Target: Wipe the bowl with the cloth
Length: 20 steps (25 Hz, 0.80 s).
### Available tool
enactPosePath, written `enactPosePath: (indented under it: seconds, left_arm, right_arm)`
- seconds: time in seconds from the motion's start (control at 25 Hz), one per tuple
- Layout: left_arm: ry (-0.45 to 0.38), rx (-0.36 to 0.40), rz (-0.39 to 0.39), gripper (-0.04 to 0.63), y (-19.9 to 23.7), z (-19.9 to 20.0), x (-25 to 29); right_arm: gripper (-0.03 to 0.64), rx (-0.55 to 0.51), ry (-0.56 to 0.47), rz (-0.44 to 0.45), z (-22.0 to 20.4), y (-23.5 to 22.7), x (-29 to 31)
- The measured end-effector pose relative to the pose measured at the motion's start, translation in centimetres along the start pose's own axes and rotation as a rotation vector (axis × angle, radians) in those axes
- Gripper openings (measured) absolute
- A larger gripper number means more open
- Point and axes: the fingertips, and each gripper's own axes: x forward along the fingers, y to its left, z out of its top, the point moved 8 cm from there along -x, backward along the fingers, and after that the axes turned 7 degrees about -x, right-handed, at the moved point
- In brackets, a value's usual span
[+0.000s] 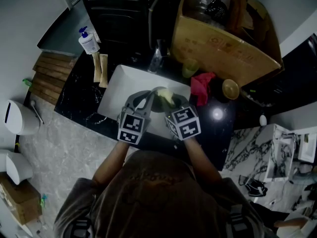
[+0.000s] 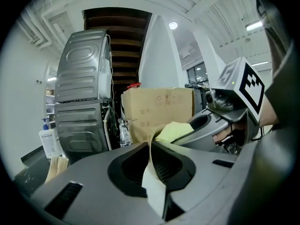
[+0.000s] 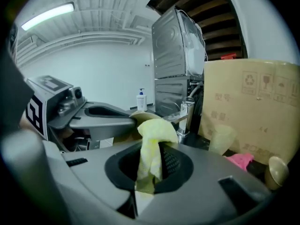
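Over the white sink [image 1: 115, 89] I hold a bowl [image 1: 150, 102] and a yellow cloth [image 1: 166, 96] together. My left gripper [image 1: 146, 98] is shut on the bowl's rim; in the left gripper view that pale rim [image 2: 152, 186] stands edge-on between the jaws of the left gripper [image 2: 153, 157]. My right gripper [image 1: 173, 102] is shut on the cloth. In the right gripper view the cloth [image 3: 153, 142] bunches up out of the right gripper [image 3: 150, 167] and touches the bowl's beige edge [image 3: 134, 117]. The cloth [image 2: 172, 131] pokes up behind the bowl in the left gripper view.
A faucet [image 1: 157, 54] stands behind the sink, beside a pale green cup [image 1: 189, 67]. A red cloth [image 1: 200, 87] and a small yellowish bowl [image 1: 230, 89] lie to the right on the dark counter. A cardboard box [image 1: 223, 41] sits at the back, a soap bottle [image 1: 88, 41] at the left.
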Motion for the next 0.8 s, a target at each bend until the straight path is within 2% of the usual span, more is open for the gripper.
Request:
enactPosePath:
  seconds: [0.16, 0.44, 0.8]
  left_arm:
    - [-0.002, -0.001, 0.012, 0.034, 0.2, 0.0, -0.2]
    - [-0.012, -0.007, 0.029, 0.035, 0.7, 0.1, -0.4]
    - [-0.002, -0.027, 0.015, 0.031, 0.4, -0.2, -0.3]
  right_arm:
    - [0.028, 0.013, 0.051, 0.021, -1.3, 0.3, -0.1]
    - [0.028, 0.013, 0.115, 0.157, -2.8, 1.9, 0.2]
    - [0.028, -0.051, 0.082, 0.266, -1.7, 3.8, 0.7]
